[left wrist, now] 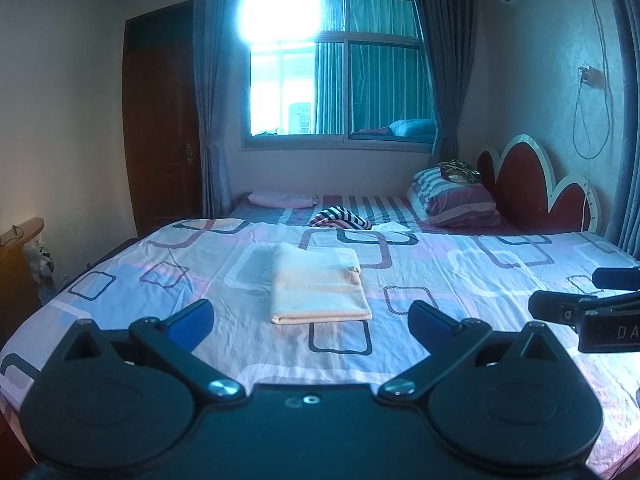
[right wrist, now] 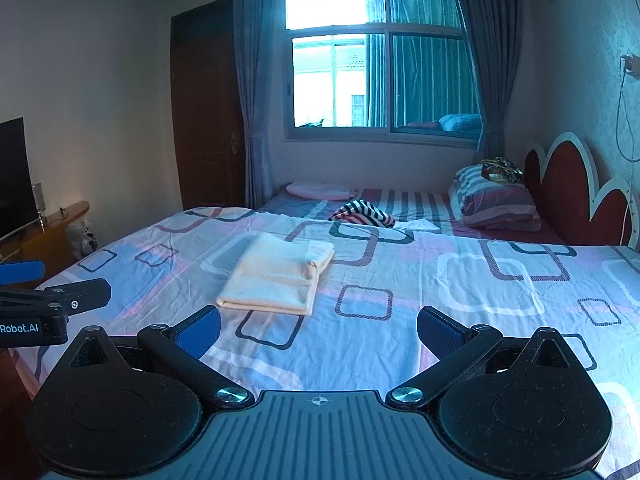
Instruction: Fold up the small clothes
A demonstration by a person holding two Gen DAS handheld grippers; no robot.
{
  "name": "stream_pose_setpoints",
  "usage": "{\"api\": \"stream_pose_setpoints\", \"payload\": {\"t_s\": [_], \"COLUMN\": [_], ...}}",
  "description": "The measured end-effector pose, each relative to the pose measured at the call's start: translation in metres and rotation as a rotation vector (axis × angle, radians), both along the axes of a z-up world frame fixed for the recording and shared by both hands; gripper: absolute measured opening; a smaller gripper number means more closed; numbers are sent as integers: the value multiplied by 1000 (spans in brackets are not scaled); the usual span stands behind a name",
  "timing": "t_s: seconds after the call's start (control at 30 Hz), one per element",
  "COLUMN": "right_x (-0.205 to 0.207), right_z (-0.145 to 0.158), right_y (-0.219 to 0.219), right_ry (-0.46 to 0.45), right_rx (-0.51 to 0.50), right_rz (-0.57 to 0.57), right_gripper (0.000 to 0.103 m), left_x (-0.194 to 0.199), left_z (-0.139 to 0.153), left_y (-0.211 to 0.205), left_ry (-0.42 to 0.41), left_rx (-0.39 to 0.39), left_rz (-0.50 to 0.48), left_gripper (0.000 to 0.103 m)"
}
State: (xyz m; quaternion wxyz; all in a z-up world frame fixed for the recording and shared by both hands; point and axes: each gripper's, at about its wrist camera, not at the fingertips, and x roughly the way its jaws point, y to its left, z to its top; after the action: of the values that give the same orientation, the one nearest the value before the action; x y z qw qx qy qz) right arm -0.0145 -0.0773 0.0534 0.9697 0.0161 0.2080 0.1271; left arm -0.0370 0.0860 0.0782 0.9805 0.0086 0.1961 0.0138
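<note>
A cream cloth [left wrist: 318, 282] lies folded in a neat rectangle on the patterned bedsheet [left wrist: 460, 280]; it also shows in the right wrist view [right wrist: 280, 276]. My left gripper [left wrist: 312, 320] is open and empty, held just short of the cloth's near edge. My right gripper [right wrist: 319, 330] is open and empty, with the cloth ahead and to its left. Each gripper shows at the edge of the other's view: the right gripper [left wrist: 576, 300] and the left gripper [right wrist: 52, 292].
A striped garment [left wrist: 340, 218] lies crumpled farther back on the bed. A pink cloth [left wrist: 280, 199] and striped pillows [left wrist: 456, 200] lie beyond it by the red headboard [left wrist: 532, 184]. A TV [right wrist: 14, 176] stands on a wooden cabinet at the left.
</note>
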Motion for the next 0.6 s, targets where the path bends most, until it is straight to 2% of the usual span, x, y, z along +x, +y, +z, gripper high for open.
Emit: {"api": "stream_pose_setpoints", "payload": {"t_s": [0.6], "right_x": [1], "right_z": [0], "right_y": [0], "right_ry": [-5], "right_rx": [-15], "right_rz": [5], "right_gripper": [103], "left_x": [0], "left_z": [0], "left_y": [-2], "left_ry": [-9], "left_rx": [9], "left_rz": [2], "left_gripper": [102]}}
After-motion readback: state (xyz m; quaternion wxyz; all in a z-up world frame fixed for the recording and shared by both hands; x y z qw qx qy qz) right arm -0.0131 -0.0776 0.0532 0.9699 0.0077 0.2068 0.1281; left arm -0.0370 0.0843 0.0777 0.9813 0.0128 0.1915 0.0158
